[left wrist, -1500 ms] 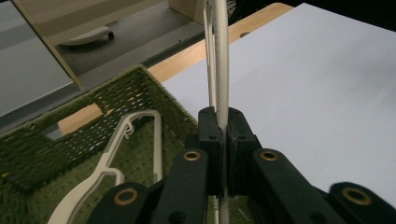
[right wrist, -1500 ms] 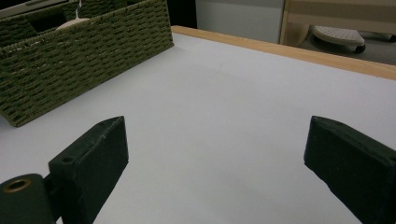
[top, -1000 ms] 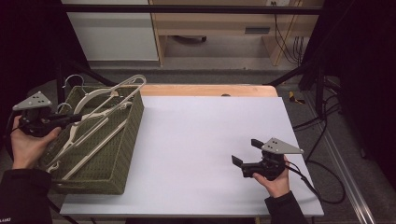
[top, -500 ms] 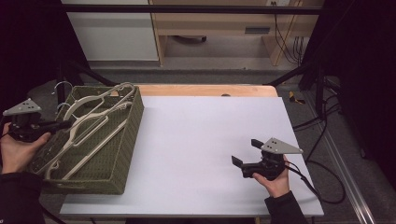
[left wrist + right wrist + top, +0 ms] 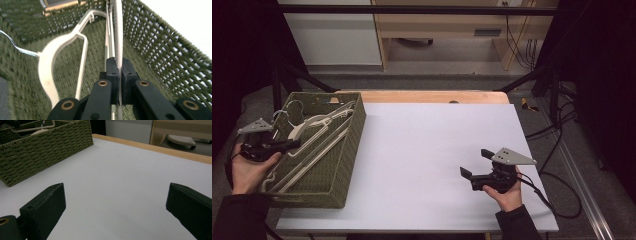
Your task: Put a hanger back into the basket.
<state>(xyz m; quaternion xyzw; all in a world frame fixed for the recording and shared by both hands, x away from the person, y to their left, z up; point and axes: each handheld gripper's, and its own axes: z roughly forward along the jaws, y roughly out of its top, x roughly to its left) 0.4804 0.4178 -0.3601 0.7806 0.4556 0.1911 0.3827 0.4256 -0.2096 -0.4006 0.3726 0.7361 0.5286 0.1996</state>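
Observation:
A green woven basket (image 5: 346, 167) stands at the table's left end with several cream hangers (image 5: 319, 120) inside. My left gripper (image 5: 293, 144) reaches in over the basket's left rim. In the left gripper view its jaws (image 5: 119, 65) are shut on the thin straight bar (image 5: 118, 30) of a cream hanger, low inside the basket. A second hanger (image 5: 50, 58) with a metal hook lies just left of it. My right gripper (image 5: 474, 163) rests near the table's front right, held level, pointing left towards the basket (image 5: 42, 150). It (image 5: 117, 195) is open, with bare table between its fingers.
The white tabletop (image 5: 437, 135) stretches between basket and right gripper, with a wooden strip (image 5: 437, 96) along its far edge. Beyond it are a white cabinet (image 5: 332, 35) and a wooden shelf unit (image 5: 452, 25). Cables (image 5: 557, 200) trail off the right side.
The left gripper has sunk with the hanger it holds. The hangers, raised above the basket rim before, now lie down inside it. The right gripper has stayed put.

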